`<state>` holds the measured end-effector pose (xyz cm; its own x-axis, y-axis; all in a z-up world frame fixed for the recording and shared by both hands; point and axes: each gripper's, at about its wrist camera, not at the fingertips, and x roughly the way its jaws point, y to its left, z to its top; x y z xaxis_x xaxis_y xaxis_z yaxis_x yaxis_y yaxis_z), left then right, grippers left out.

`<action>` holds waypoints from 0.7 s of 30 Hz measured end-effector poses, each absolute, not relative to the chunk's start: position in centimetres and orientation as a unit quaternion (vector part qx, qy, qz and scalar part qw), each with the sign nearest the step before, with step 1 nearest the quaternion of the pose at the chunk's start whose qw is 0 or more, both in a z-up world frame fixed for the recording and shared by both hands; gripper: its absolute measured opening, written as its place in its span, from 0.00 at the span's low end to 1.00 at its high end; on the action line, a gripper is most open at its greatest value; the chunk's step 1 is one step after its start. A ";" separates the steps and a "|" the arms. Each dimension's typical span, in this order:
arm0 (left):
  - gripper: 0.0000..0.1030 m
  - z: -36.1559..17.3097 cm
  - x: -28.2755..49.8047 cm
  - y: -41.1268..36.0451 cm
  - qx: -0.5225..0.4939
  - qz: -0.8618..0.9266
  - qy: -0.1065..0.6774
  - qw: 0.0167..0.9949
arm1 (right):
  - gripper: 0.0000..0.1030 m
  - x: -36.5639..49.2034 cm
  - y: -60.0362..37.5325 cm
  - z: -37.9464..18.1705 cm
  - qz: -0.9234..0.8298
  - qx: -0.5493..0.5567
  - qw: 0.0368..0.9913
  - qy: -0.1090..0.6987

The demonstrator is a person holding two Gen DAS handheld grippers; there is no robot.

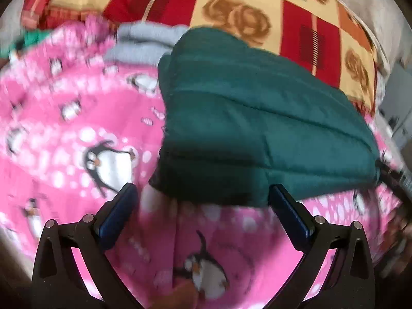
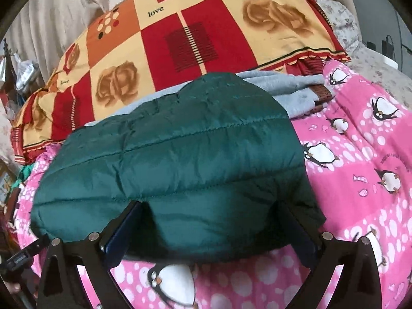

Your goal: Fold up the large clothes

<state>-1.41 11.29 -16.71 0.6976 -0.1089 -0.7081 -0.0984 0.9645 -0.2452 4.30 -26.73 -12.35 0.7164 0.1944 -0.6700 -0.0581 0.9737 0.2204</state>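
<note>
One green quilted jacket (image 2: 175, 159), folded, puffy | left gripper (image 1: 203, 193) spread wide | right gripper (image 2: 213, 211) wide, straddling its edge

bed, covered by a pink penguin-print blanket (image 2: 360, 159), taken here as the landmark. lying on the blanket, at its middle: folded dark green quilted jacket (image 2: 175, 159). at the blanket's far edge, partly under the jacket: grey garment (image 2: 291, 87), bunched. beyond that far edge: large patchwork pillow (image 2: 195, 25), red, orange and cream with rose prints and the word "love". at the blanket's far left corner: small green cloth scrap (image 1: 33, 38), blurred.
</note>
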 end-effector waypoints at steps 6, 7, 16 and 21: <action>1.00 -13.3 -6.7 7.7 -0.126 -0.021 0.366 0.922 | 0.97 -1.9 -26.6 -7.7 0.050 0.057 0.938 0.337; 1.00 -13.0 -7.3 6.8 -0.125 -0.027 0.383 0.915 | 0.97 -3.4 -26.3 -7.2 0.042 0.038 0.943 0.329; 1.00 -8.0 -11.6 0.5 -0.043 -0.006 0.416 0.909 | 0.97 -12.6 -24.1 -6.1 0.042 0.010 0.929 0.367; 1.00 -3.1 -14.4 -0.3 -0.024 -0.001 0.352 0.936 | 0.97 -15.7 -21.8 -2.7 0.064 -0.048 0.931 0.356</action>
